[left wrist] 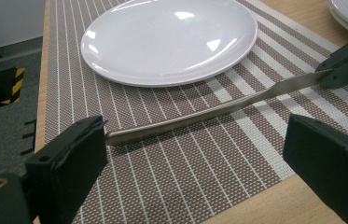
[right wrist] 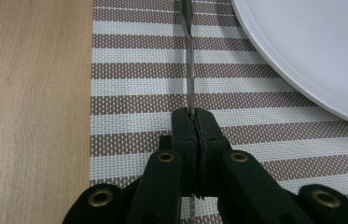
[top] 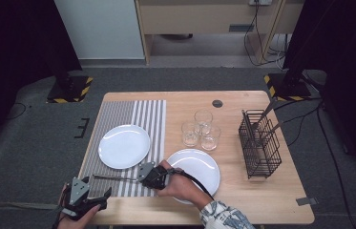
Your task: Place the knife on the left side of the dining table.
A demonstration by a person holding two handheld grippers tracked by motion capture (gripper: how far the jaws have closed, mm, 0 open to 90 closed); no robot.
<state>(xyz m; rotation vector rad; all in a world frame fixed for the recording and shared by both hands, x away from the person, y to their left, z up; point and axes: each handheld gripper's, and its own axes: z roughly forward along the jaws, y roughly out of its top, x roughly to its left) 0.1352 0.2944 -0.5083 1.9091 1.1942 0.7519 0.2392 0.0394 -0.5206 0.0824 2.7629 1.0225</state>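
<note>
A metal table knife [top: 113, 178] runs left to right low over the striped placemat [top: 118, 114], in front of a white plate [top: 124, 146]. My right gripper [top: 141, 175] is shut on the knife's right end. In the right gripper view the jaws [right wrist: 193, 116] pinch the knife [right wrist: 189, 70], seen edge-on, beside the plate [right wrist: 321, 51]. My left gripper [top: 103, 199] is open at the table's front left corner. In its own view the left gripper [left wrist: 199, 140] has the knife's free end [left wrist: 162, 126] just beyond its wide jaws, apart from them.
A second white plate [top: 199, 164] lies on bare wood, partly under the right hand. Three clear glasses [top: 200, 129] stand behind it. A black wire basket [top: 260, 143] holding utensils stands at the right. The table's front edge [top: 190, 223] is close to both hands.
</note>
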